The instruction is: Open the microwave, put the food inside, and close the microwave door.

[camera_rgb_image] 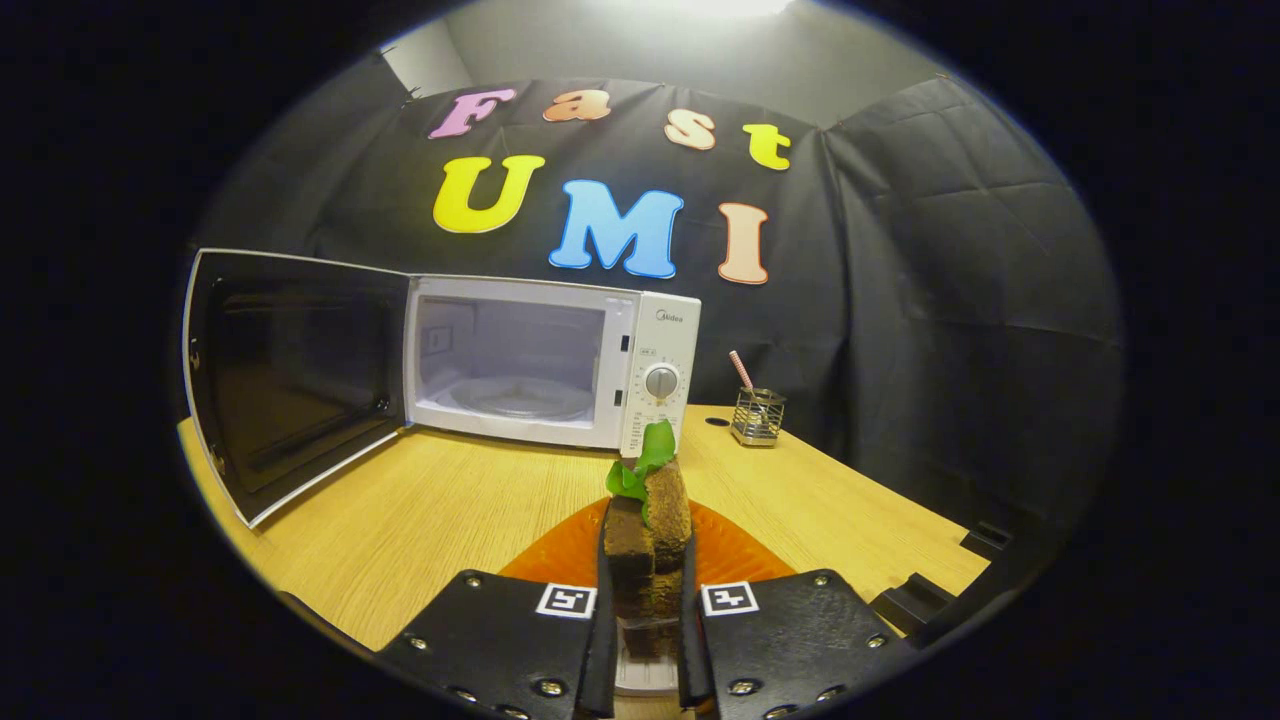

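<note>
A white microwave (655, 345) stands at the back of the wooden table, beyond my fingers and a little to the left. Its dark door (295, 375) is swung wide open to the left, and the cavity with the glass turntable (515, 400) is bare. My gripper (645, 580) is shut on the food (650, 535), a brown chunky piece with green leaves on top, held upright between both fingers. An orange plate (735, 555) lies on the table just under and ahead of the fingers.
A small wire holder (757, 415) with a striped straw stands on the table (400, 520) right of the microwave, beside a dark round hole. The open door reaches out over the table's left front. Black fixtures sit at the table's right edge.
</note>
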{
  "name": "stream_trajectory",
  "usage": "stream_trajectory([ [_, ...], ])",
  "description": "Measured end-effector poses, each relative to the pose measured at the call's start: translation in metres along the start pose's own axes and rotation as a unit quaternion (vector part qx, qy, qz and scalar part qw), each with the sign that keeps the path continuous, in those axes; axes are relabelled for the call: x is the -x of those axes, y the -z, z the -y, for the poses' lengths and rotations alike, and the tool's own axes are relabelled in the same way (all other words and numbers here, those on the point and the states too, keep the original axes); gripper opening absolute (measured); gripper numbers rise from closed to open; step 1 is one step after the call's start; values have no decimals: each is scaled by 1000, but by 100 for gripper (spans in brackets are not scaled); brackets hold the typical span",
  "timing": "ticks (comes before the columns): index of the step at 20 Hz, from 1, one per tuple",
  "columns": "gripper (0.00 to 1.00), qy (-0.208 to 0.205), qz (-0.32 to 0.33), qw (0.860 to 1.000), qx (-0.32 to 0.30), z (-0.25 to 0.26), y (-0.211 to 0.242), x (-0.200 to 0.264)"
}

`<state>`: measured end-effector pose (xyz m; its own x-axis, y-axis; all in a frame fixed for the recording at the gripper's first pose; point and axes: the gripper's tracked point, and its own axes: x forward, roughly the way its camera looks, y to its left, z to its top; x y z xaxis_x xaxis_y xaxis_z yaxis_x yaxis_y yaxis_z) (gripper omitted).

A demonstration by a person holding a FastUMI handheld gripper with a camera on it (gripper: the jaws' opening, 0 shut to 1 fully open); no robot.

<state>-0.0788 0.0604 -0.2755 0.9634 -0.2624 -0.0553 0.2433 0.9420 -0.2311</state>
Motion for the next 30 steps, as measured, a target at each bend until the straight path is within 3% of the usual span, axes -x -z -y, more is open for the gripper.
stream_trajectory([
  [6,24,-12,37,999,-34,4,-52,-8],
  [11,24,-69,43,991,-103,-29,-88,-33],
  [14,24,-108,30,979,-171,-54,-98,-54],
  [17,24,-148,-1,951,-273,-81,-99,-78],
  [20,24,-163,-25,919,-357,-100,-94,-103],
  [30,24,-127,-32,789,-600,-127,-84,-173],
])
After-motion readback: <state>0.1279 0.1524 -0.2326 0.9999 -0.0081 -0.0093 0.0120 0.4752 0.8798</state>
